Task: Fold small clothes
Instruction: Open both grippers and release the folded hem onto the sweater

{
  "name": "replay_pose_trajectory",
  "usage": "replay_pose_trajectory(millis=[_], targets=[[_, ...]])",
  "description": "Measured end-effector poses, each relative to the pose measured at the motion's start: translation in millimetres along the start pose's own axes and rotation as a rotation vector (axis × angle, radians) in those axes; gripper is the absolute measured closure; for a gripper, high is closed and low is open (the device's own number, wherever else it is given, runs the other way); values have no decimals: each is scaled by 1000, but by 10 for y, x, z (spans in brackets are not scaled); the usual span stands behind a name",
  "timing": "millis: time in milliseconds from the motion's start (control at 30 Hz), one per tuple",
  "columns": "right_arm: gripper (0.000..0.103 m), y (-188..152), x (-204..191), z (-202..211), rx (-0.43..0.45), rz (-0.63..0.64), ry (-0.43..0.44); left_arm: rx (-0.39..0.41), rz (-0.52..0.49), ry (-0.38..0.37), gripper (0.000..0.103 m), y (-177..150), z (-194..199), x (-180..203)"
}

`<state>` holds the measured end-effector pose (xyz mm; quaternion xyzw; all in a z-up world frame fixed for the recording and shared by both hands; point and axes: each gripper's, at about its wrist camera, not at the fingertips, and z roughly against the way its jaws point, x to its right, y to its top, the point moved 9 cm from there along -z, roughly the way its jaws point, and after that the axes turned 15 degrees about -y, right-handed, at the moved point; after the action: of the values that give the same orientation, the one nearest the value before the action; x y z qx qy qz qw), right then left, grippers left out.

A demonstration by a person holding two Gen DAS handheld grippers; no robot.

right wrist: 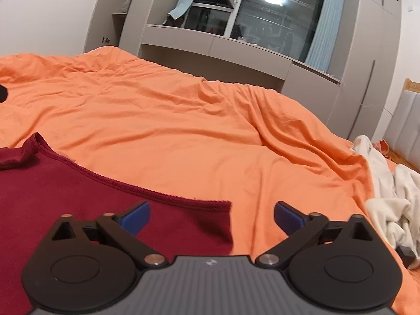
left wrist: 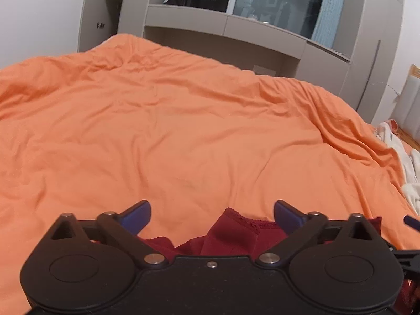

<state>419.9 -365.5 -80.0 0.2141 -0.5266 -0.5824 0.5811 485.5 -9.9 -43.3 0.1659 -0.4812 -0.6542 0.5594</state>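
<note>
A dark red garment (right wrist: 78, 194) lies on the orange bedcover (right wrist: 210, 131), its trimmed edge running from far left to the middle. My right gripper (right wrist: 212, 216) is open, its left blue finger over the garment's right corner and its right finger over bare cover. In the left wrist view the same red garment (left wrist: 231, 233) lies bunched and creased just under my left gripper (left wrist: 212, 215), which is open and holds nothing. The rest of the garment is hidden behind both gripper bodies.
A crumpled white cloth (right wrist: 388, 197) lies at the bed's right edge, also in the left wrist view (left wrist: 409, 173). Grey cabinets and a window sill (right wrist: 223, 50) stand behind the bed. The orange bedcover (left wrist: 183, 131) stretches wide ahead.
</note>
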Motion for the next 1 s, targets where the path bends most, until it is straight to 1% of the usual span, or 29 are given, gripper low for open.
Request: replay_pose_trajectory(millis=[100,167,267,367,467,600,667,733,867,1000], targets=[[0,-128,92,152,-29,-21,10,-11,-56,15,1,-20,76,47],[0,-234,140,253,-52,-38,16,-23,-73,24,1,-50,79,89],[0,-340,209,508,-47,-91,29,-53,-111,31,1,-142,82,176],[0,-405,212,725,-45,-99,48,-74,-169,57,1,-277,141,250],[0,-479,181,849,-56,-88,56,-100,-235,110,1,-447,223,279],[0,-534,124,878,-73,-72,53,-157,-307,208,1,-664,316,189],[0,-519,87,862,-71,-57,58,-184,-305,244,1,-736,340,84],[0,-480,60,808,-68,-38,68,-205,-276,255,1,-753,336,-27],[0,-396,32,543,-75,22,58,-197,-183,248,1,-703,348,-222],[0,-350,21,176,-91,69,42,-186,-132,291,1,-670,340,-378]])
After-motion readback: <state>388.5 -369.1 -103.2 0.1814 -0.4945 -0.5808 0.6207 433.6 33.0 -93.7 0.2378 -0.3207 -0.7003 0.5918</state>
